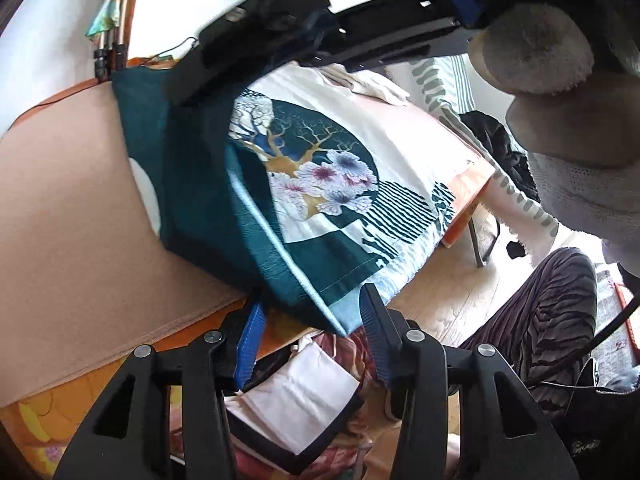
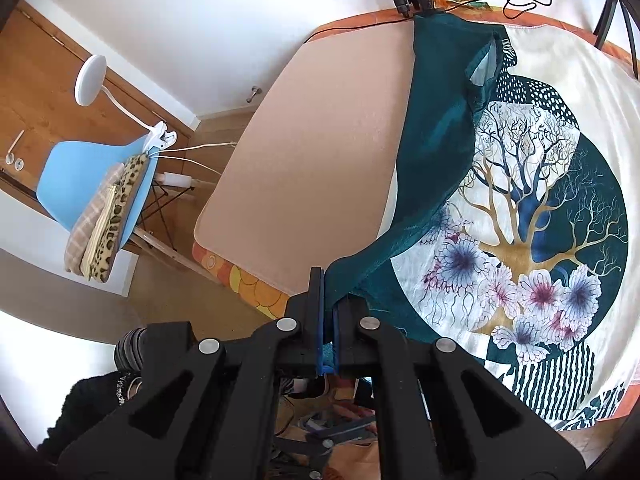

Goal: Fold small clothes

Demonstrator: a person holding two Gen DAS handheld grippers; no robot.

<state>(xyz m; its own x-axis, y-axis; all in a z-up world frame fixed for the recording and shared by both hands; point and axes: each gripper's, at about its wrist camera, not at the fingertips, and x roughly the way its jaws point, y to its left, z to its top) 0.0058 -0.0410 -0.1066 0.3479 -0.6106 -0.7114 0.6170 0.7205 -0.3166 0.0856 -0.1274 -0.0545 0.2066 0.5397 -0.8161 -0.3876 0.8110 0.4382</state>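
Printed teal top (image 2: pixel 520 208) lies flat on table (image 2: pixel 312 152). Right gripper (image 2: pixel 327 300) clamps its folded teal edge; left gripper (image 1: pixel 316 320) stands narrow-open w/ near hem between pads, unpinched. Best: pinch hem firmly, carry both corners level.

The printed top (image 2: pixel 540 216), cream with a teal circle, branching tree and pale flowers, lies flat; its teal side (image 1: pixel 200 184) is folded over at nine o'clock.

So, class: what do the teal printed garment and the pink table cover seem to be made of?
Teal garment with tree-and-flower print: probably thin woven fabric, slightly glossy; it drapes and creases softly. Pale pink table cover: matte, finely pebbled, perhaps foam or felt.
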